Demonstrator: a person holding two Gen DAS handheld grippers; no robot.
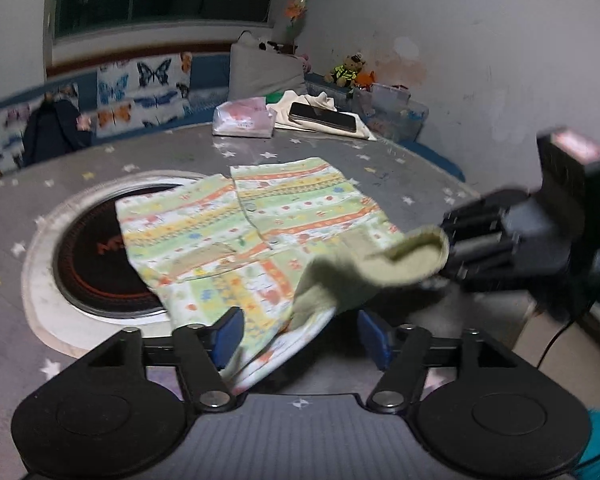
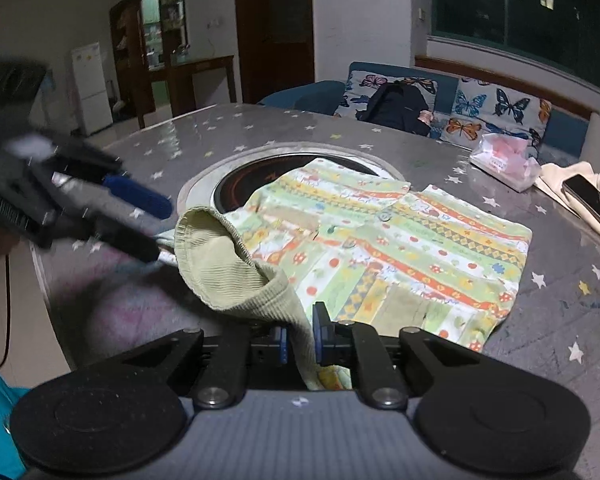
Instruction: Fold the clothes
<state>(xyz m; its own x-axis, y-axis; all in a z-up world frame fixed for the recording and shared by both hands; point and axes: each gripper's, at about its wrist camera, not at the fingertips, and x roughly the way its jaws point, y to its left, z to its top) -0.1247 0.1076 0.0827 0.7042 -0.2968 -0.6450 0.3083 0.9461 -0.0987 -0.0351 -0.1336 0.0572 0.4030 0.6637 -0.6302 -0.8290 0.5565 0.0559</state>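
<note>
A small patterned shirt (image 1: 260, 216) in green, orange and yellow stripes lies on the grey star-print table (image 1: 180, 152), partly over a round black cooktop (image 1: 96, 260). My right gripper (image 2: 300, 340) is shut on the shirt's green ribbed cuff (image 2: 236, 264) and holds the sleeve lifted; it also shows in the left wrist view (image 1: 452, 248). My left gripper (image 1: 300, 336) is open, its blue pads on either side of the shirt's near edge. In the right wrist view the left gripper (image 2: 156, 216) sits beside the lifted cuff. The shirt (image 2: 400, 240) lies flat beyond.
A tissue pack (image 1: 244, 118), a cream cloth (image 1: 320, 120) and a phone (image 1: 324, 118) lie at the table's far side. A butterfly-print sofa (image 1: 140, 88) with a dark bag (image 1: 52, 128) stands behind. A plastic box (image 1: 392, 112) and toys sit by the wall.
</note>
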